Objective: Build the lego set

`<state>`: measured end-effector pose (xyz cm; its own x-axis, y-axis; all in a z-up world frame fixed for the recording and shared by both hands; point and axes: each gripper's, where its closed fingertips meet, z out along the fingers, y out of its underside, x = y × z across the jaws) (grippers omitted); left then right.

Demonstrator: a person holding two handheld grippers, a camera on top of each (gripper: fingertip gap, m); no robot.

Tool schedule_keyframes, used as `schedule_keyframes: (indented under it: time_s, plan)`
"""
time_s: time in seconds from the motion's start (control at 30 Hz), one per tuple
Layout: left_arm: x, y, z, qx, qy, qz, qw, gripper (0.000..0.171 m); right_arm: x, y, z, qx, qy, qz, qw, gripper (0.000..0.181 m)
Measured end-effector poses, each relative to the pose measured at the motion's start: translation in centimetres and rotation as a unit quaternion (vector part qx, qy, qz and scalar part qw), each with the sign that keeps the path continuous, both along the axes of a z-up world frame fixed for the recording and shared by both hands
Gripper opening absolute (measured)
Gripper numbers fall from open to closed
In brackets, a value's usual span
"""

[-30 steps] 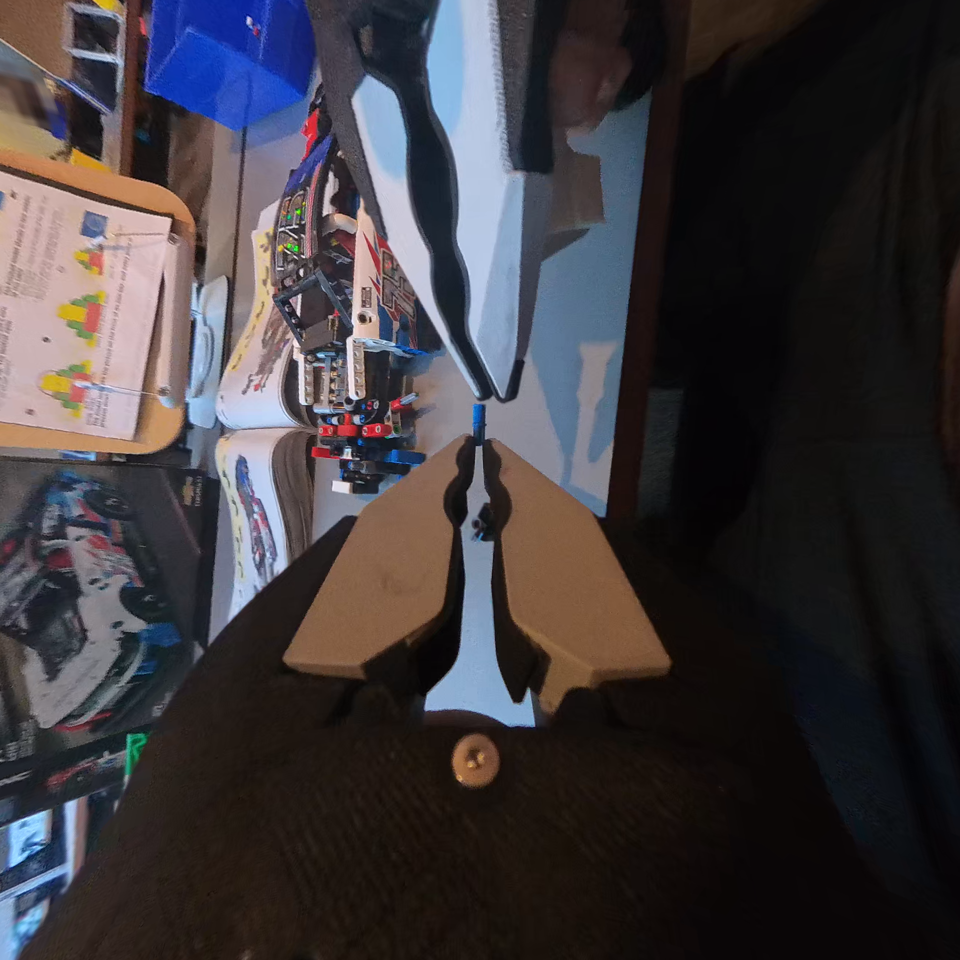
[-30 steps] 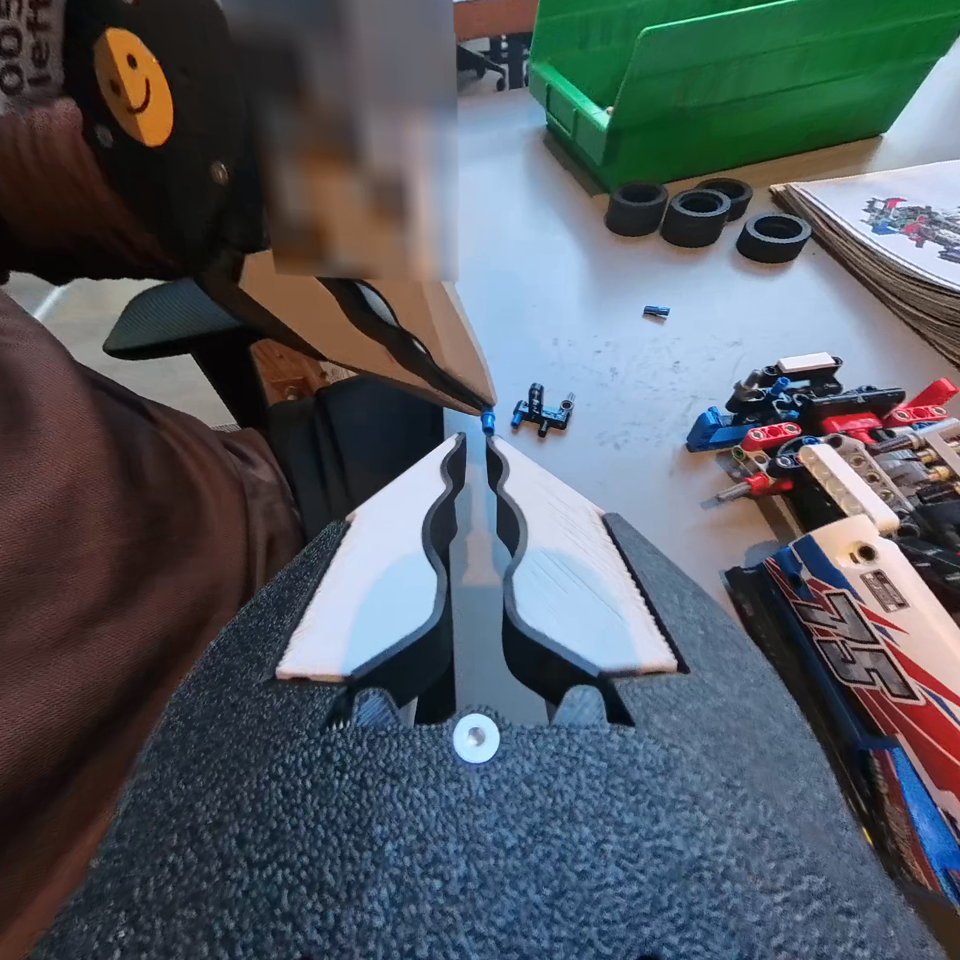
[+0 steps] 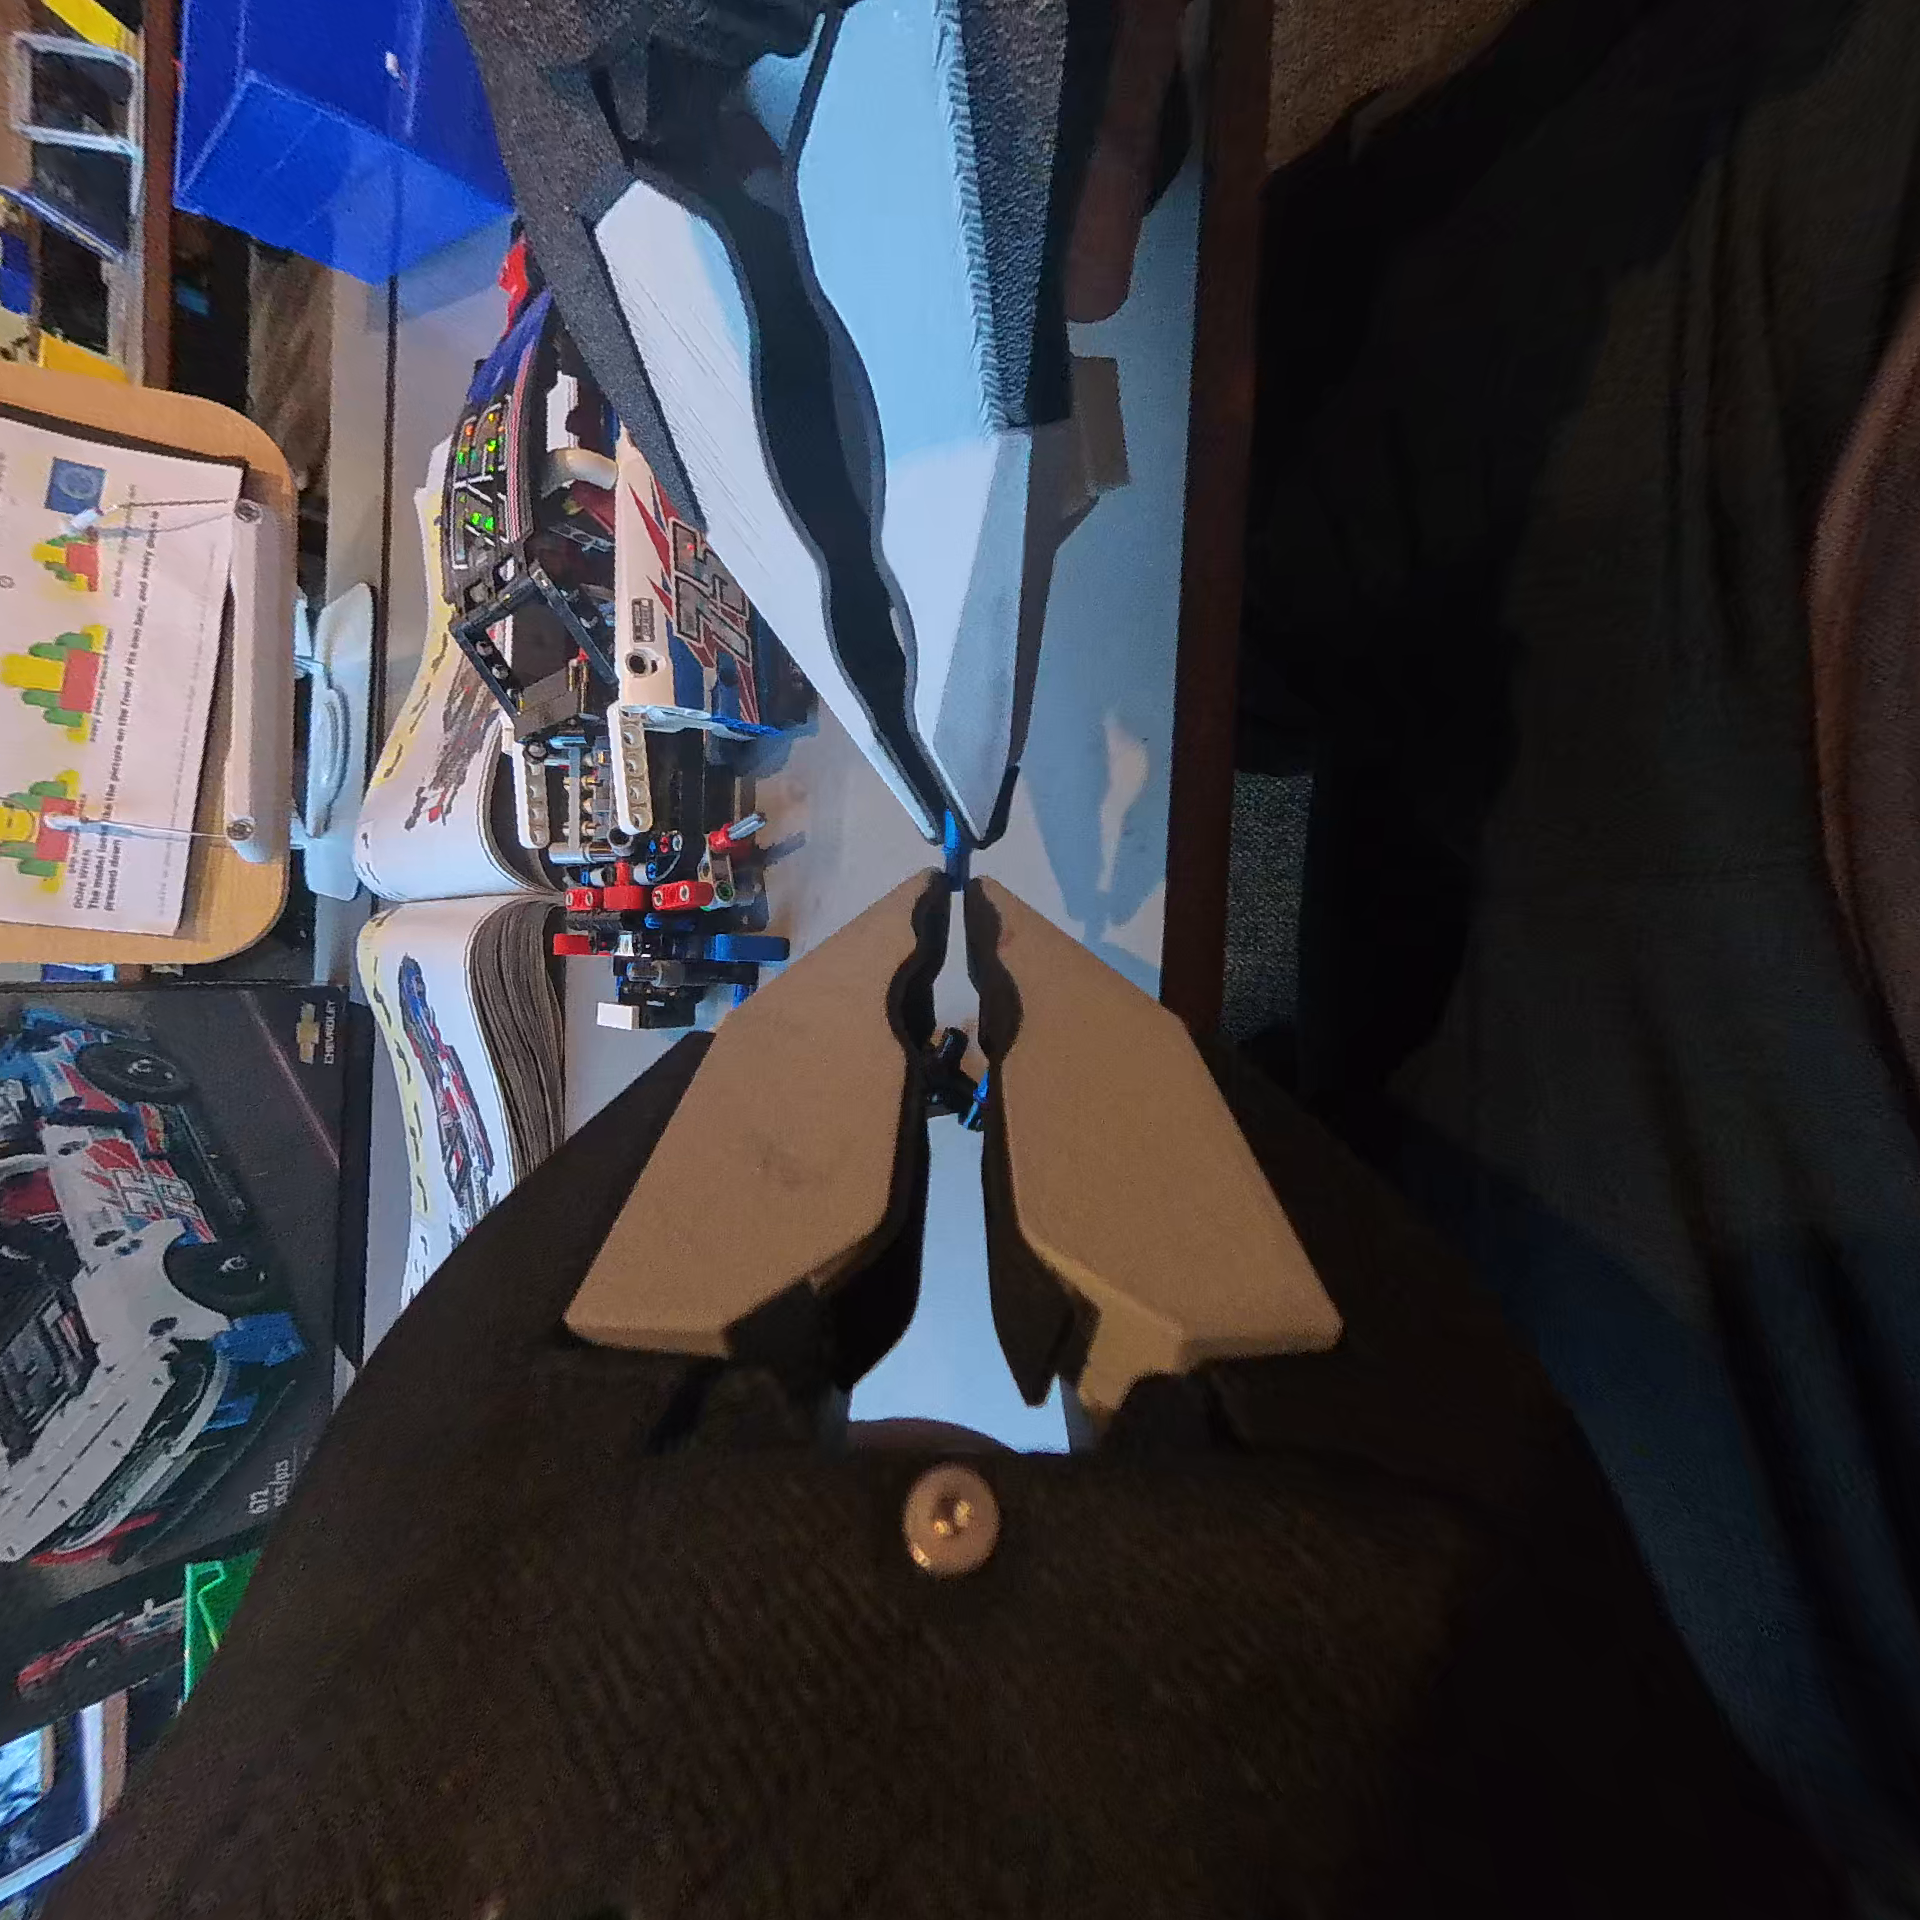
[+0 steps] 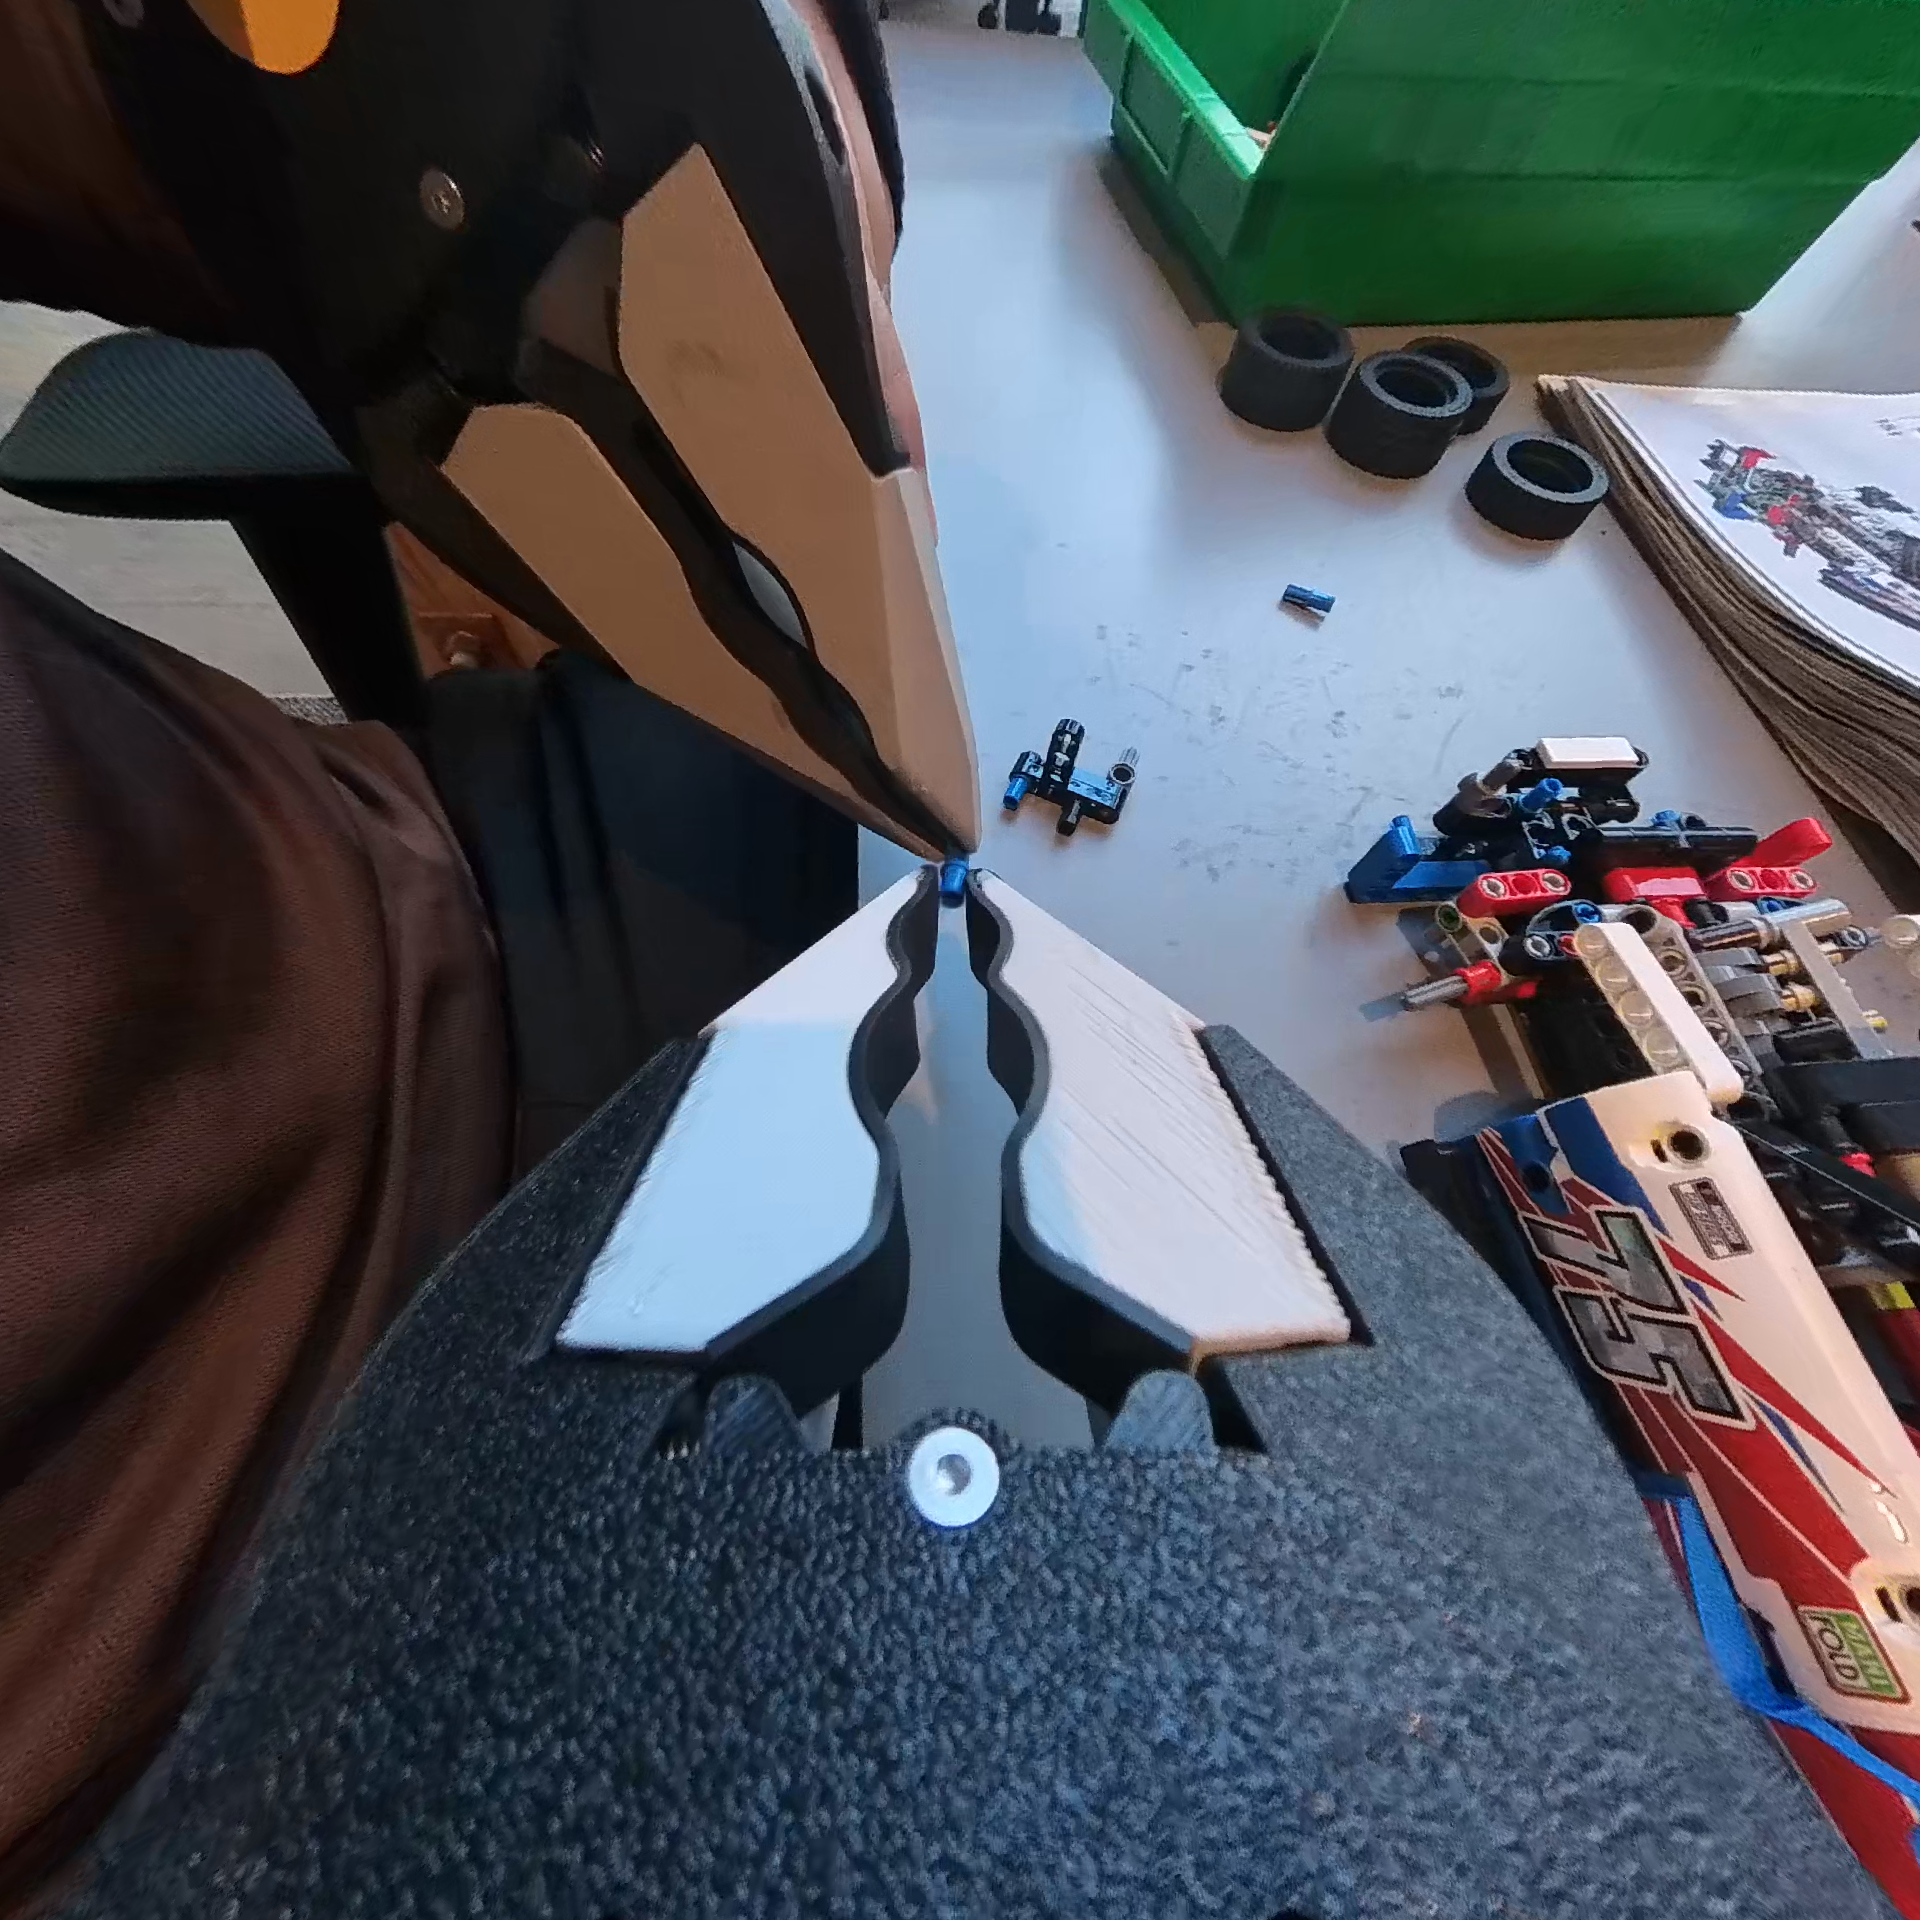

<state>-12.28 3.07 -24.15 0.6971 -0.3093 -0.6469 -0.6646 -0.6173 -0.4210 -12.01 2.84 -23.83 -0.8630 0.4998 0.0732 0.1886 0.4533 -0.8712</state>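
My left gripper point(image 3: 953, 883), with tan fingers, is shut on a small blue pin point(image 3: 953, 854) that sticks out past its tips. My right gripper point(image 4: 948, 881), with white fingers, meets it tip to tip and is closed around the pin's other end point(image 4: 953, 875). Both hold it above the table's near edge. The left gripper's tips also show in the right wrist view point(image 4: 958, 837). A small black and blue connector piece point(image 4: 1070, 784) lies on the table just beyond. The part-built race car model point(image 4: 1662, 1039) lies to the right, and also shows in the left wrist view point(image 3: 623, 675).
Several black tyres point(image 4: 1392, 410) and a loose blue pin point(image 4: 1307, 601) lie on the grey table point(image 4: 1143, 468). A green bin point(image 4: 1558, 156) stands behind them. An open instruction booklet point(image 4: 1766, 540) lies right of the tyres. A blue bin point(image 3: 312, 135) and the set's box point(image 3: 135, 1247) are beyond the car. The grippers are tip to tip, or close to it.
The two grippers have come closer together. The pin's free end, which stood clear of the right gripper, now sits between its tips.
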Motion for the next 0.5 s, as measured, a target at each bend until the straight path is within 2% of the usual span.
schedule_keyframes:
  time_s: [0.5]
  plan:
    - [0.17, 0.16, 0.07, 0.011, -0.016, 0.008, 1.0, 0.0, -0.07, 0.08, 0.16, 0.011, 0.018, -0.001, 1.0, 0.004]
